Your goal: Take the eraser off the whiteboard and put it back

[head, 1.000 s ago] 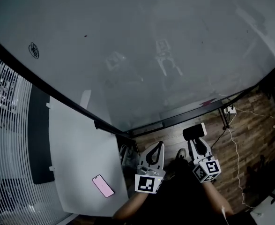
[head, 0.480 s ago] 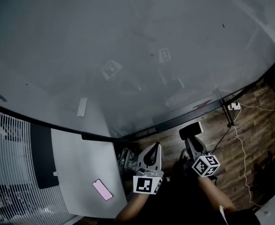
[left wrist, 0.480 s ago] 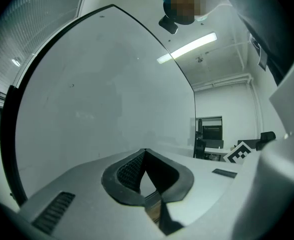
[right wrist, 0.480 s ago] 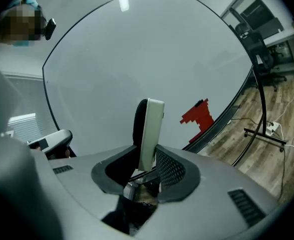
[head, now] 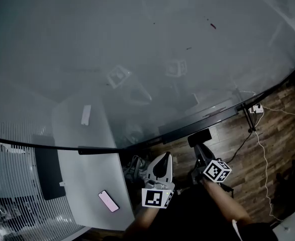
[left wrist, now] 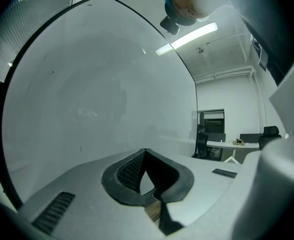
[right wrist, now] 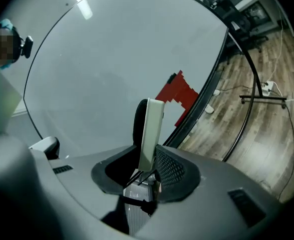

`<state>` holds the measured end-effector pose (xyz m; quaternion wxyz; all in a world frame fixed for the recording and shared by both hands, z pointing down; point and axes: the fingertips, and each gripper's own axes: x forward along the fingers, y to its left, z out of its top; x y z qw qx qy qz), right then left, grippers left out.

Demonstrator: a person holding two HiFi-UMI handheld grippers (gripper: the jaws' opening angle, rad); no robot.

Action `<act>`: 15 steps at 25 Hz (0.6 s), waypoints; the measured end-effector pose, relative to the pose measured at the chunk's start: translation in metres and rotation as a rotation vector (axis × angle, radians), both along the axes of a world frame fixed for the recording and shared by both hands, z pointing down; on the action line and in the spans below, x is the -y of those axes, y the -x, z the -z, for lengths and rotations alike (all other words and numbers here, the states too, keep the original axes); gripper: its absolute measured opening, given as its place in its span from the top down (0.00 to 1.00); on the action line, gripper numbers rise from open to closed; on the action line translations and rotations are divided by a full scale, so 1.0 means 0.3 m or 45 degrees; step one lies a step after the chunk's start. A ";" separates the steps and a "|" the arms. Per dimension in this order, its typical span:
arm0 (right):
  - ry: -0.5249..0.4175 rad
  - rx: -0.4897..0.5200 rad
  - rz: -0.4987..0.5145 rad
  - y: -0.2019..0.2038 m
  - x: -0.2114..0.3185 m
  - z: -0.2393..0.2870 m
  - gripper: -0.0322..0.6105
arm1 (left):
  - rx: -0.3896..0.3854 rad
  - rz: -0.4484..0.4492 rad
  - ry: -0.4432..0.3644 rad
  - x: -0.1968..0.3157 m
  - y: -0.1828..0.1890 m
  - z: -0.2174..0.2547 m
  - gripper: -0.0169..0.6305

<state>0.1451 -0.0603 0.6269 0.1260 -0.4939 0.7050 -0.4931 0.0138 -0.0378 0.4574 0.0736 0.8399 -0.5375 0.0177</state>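
Observation:
The whiteboard (head: 137, 59) fills the upper part of the head view, and its dark lower frame (head: 197, 124) runs just beyond both grippers. My right gripper (head: 199, 144) is shut on the eraser (head: 199, 137), a white block with a black felt side, held below the board's bottom edge. In the right gripper view the eraser (right wrist: 151, 129) stands on edge between the jaws of the right gripper (right wrist: 148, 155), facing the board (right wrist: 111, 69). My left gripper (head: 163, 157) sits beside it to the left. The left gripper (left wrist: 145, 152) is shut with nothing in it.
A pink phone (head: 108, 201) lies on a white table (head: 87, 174) at the lower left, near a black pad (head: 47, 172). A power strip (head: 258, 108) and white cable lie on the wood floor (head: 258, 149). A red patch (right wrist: 179, 94) shows low on the board.
My right gripper has drifted left and rolled with the eraser still in it. The head view has swung, so the board's lower edge sits higher. The left gripper has hardly shifted.

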 end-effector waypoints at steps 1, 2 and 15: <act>0.024 0.025 -0.004 0.000 0.004 -0.020 0.75 | 0.004 0.001 0.007 0.002 -0.006 -0.005 0.96; 0.046 0.047 -0.009 -0.002 0.009 -0.038 0.75 | 0.008 0.004 0.013 0.005 -0.011 -0.012 0.96; 0.187 0.159 -0.023 0.020 0.066 -0.175 0.75 | 0.015 0.017 0.073 0.019 -0.049 -0.061 0.96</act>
